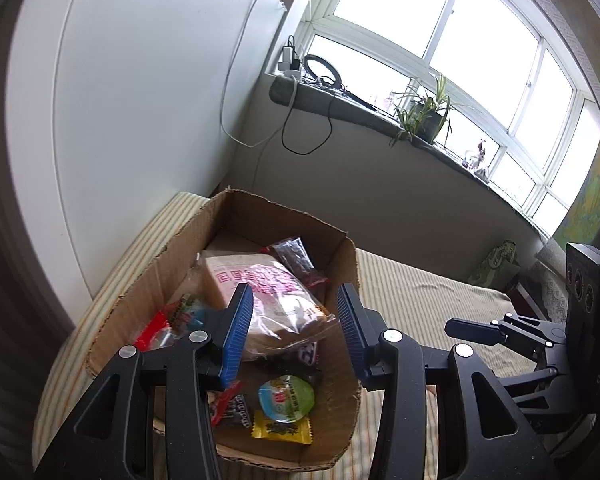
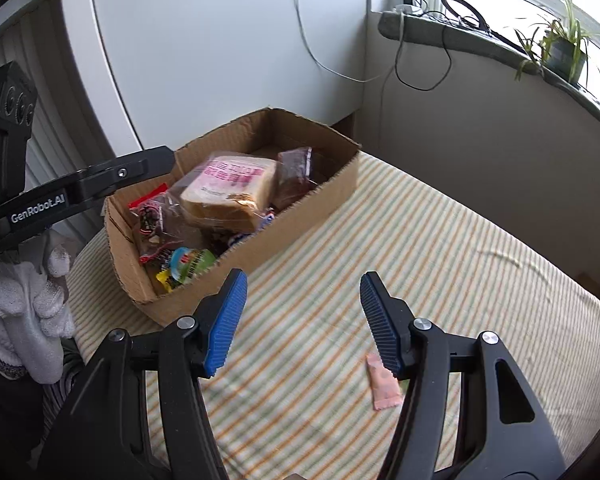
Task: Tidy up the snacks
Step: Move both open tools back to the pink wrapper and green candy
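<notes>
Box: the cardboard box (image 2: 308, 200) stood beyond our right gripper (image 2: 304, 320), already holding most snacks, including the bagged bread (image 1: 268, 304), a dark packet (image 1: 296, 260), a green-lidded cup (image 1: 286, 396) and a yellow sweet (image 1: 282, 430).
Left gripper: our left gripper (image 1: 294, 334) hung over the box, jaws apart, nothing gripped (the bread showed between its fingers, untouched).
Right gripper: jaws parted and empty above the striped cloth (image 2: 440, 240).
Left to do: one pink packet (image 2: 384, 386) lay on the cloth, just beside the right finger (image 2: 380, 320).
Progress: we judged the task nearly done.
</notes>
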Motion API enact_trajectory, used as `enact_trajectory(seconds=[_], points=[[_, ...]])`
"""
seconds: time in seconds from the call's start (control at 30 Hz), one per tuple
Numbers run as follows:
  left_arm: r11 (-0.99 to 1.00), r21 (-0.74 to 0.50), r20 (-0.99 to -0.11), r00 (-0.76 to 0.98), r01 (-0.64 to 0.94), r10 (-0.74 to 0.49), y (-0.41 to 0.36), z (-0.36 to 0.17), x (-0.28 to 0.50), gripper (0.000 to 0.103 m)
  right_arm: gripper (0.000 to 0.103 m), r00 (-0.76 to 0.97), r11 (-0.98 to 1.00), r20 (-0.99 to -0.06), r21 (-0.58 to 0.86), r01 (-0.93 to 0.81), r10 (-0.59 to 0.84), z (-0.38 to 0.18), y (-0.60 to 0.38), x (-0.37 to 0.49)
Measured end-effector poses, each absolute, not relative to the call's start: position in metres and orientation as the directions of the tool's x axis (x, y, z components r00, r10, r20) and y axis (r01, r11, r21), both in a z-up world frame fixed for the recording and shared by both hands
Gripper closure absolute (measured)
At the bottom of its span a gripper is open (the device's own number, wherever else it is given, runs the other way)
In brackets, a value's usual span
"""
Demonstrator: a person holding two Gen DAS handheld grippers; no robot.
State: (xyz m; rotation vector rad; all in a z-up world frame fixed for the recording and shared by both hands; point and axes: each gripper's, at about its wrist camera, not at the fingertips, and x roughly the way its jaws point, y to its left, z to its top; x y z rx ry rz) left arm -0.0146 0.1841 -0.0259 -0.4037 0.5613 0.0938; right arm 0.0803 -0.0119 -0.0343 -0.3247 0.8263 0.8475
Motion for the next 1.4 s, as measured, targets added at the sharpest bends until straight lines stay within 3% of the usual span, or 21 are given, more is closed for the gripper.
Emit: enact_trajectory(seconds=[0.53, 0.8, 0.87, 0.93, 1.2, 1.4], points=[[0.954, -0.297, -0.556, 0.818, -0.029, -0.148, 0.117, -0.025, 0.009, 0.06, 0.042, 0.342, 0.707, -0.827, 0.091, -0.702, 0.446, -0.076, -0.077, 0.13], [0.949, -0.307, -0.634, 0.73, 0.065, -0.255, 0.075, -0.054, 0.026, 0.06, 0.049, 0.28, 0.673, -0.863, 0.09, -0.734, 0.42, -0.1, -0.078, 0.131], [0.951, -0.299, -0.66, 0.704, 0.075, -0.263, 0.067, -0.064, 0.03, 0.06, 0.059, 0.269, 0.669, -0.866, 0.096, -0.737, 0.421, -0.104, -0.078, 0.133], [0.951, -0.295, -0.68, 0.68, 0.09, -0.275, 0.06, -0.071, 0.033, 0.061, 0.061, 0.27, 0.667, -0.867, 0.092, -0.74, 0.419, -0.107, -0.079, 0.134], [0.942, -0.313, -0.726, 0.608, 0.123, -0.321, 0.043, -0.088, 0.043, 0.07, 0.065, 0.272, 0.64, -0.865, 0.071, -0.765, 0.421, -0.11, -0.074, 0.138], [0.944, -0.298, -0.761, 0.562, 0.143, -0.325, 0.031, -0.1, 0.047, 0.071, 0.065, 0.268, 0.619, -0.859, 0.07, -0.782, 0.436, -0.112, -0.07, 0.142]])
